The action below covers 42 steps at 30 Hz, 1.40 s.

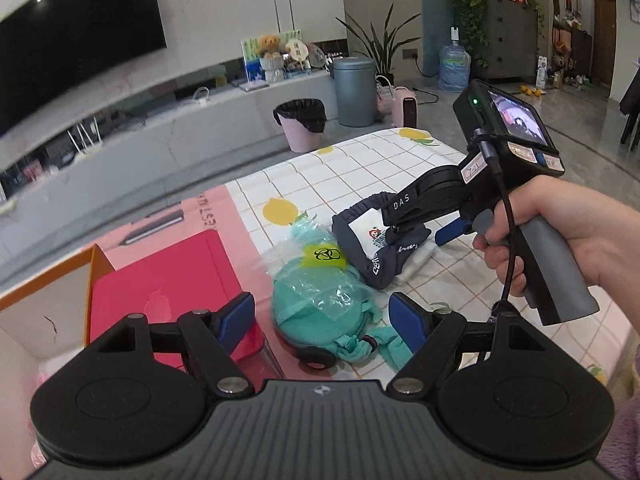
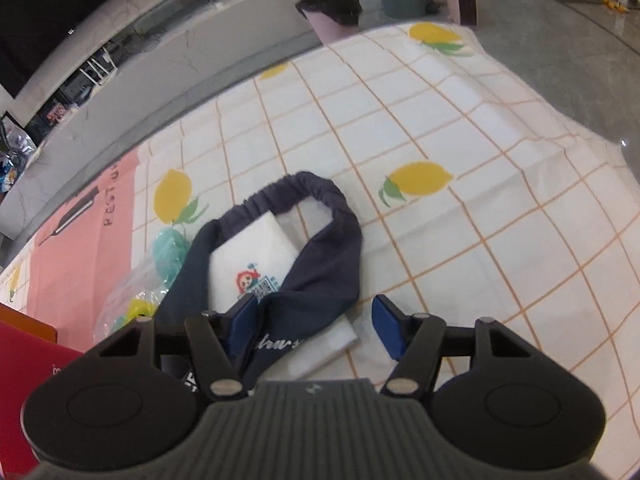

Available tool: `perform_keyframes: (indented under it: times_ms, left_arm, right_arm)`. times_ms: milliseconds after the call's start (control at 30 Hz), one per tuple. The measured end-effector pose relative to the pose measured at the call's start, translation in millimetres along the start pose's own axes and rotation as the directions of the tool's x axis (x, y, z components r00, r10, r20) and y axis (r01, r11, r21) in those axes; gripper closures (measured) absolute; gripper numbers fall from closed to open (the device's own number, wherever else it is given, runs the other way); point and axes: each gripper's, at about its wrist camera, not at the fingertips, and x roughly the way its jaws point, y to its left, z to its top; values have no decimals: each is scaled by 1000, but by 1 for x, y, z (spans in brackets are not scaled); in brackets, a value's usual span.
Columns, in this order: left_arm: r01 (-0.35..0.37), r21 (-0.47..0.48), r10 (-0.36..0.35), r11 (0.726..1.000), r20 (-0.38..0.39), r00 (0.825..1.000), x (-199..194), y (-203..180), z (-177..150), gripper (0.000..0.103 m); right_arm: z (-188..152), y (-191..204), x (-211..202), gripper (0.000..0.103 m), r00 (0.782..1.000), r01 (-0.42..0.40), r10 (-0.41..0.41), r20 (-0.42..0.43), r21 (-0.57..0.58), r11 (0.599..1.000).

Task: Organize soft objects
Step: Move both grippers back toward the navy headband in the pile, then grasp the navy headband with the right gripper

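Right, my left gripper [image 1: 322, 320] is spread wide w/ nothing between the blue pads; it hangs over the near end of the teal plush toy [image 1: 320, 300], which lies in a clear plastic bag w/ a yellow sticker on the lemon-print tablecloth [image 1: 360, 168]. The toy's lower edge is cut off by my own tool body, so I can't see how it ends. My right gripper [image 2: 314, 326] is partly open, not clamped on anything: the left pad [image 2: 244, 320] sits at the navy headband [image 2: 320, 240], the right pad stands clear over bare cloth. Whether that left pad actually touches the fabric I can't tell. The headband loops around a white folded packet [image 2: 256, 256] w/ a small cartoon print; the lettering on the band is too blurred to read. Left of the toy there's a red box [image 1: 168, 280], partly hidden behind my left finger, inside an orange-edged carton [image 1: 96, 260].
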Motion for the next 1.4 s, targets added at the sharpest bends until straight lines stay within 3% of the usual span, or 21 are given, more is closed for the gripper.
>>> perform_keyframes:
  times_ms: [33, 200, 333, 533, 733, 800, 833, 867, 900, 933, 1000, 1100, 1167, 1200, 1300, 1400]
  left_arm:
    - [-4, 10, 4, 1000, 6, 1000, -1, -2, -1, 13]
    - [-28, 31, 27, 999, 26, 999, -8, -8, -4, 13]
    - [-11, 32, 9, 999, 57, 998, -17, -6, -4, 13]
    - [11, 22, -12, 1000, 59, 998, -22, -3, -8, 13]
    - [41, 7, -42, 999, 35, 999, -21, -3, -11, 13]
    - [48, 1, -48, 999, 30, 998, -21, -3, -12, 13]
    - [50, 4, -50, 999, 29, 998, -21, -3, -13, 13]
    - [50, 11, -50, 999, 29, 998, -21, -4, -13, 13]
    - [48, 17, -48, 999, 28, 998, -20, -5, -14, 13]
    - [46, 23, -47, 999, 26, 999, -20, -6, -14, 13]
    - [45, 25, -46, 999, 25, 999, -19, -7, -15, 13]
    - [51, 29, -52, 998, 19, 998, -17, -9, -16, 13]
    - [50, 33, -50, 998, 13, 999, -14, -9, -17, 13]
    - [48, 34, -49, 998, 11, 999, -14, -10, -18, 13]
    - [54, 13, -54, 998, -6, 999, -9, -9, -19, 13]
    - [65, -3, -65, 998, -27, 998, -5, -9, -20, 13]
  right_arm:
    - [-1, 0, 0, 54, 1000, -6, 6, 12, -3, 1000]
    - [-2, -3, -1, 70, 1000, -8, 8, 14, -6, 1000]
    - [-2, -9, -7, 96, 1000, 0, 0, 20, -12, 1000]
    - [-5, -3, -29, 98, 992, 124, -119, 43, -165, 979]
    - [-32, -4, -66, 98, 971, 231, -233, 44, -402, 886]
    - [-42, -6, -73, 94, 955, 279, -293, 43, -462, 842]
    - [-46, -9, -75, 84, 951, 284, -309, 29, -480, 830]
    - [-49, -12, -75, 69, 952, 268, -307, 3, -493, 828]
    - [-51, -16, -74, 35, 957, 242, -290, -17, -503, 829]
    - [-52, -19, -74, 23, 965, 215, -261, -24, -500, 839]
    - [-49, -24, -71, 22, 974, 197, -228, -10, -472, 860]
    - [-41, -26, -71, 8, 988, 143, -158, 0, -425, 894]
    - [-37, -23, -65, 8, 994, 100, -110, 0, -419, 902]
    - [-38, -20, -59, 8, 994, 97, -113, -13, -432, 897]
    - [-41, -13, -36, 17, 973, 164, -221, -69, -471, 867]
    - [-35, -20, -33, 19, 977, 143, -195, -89, -406, 903]
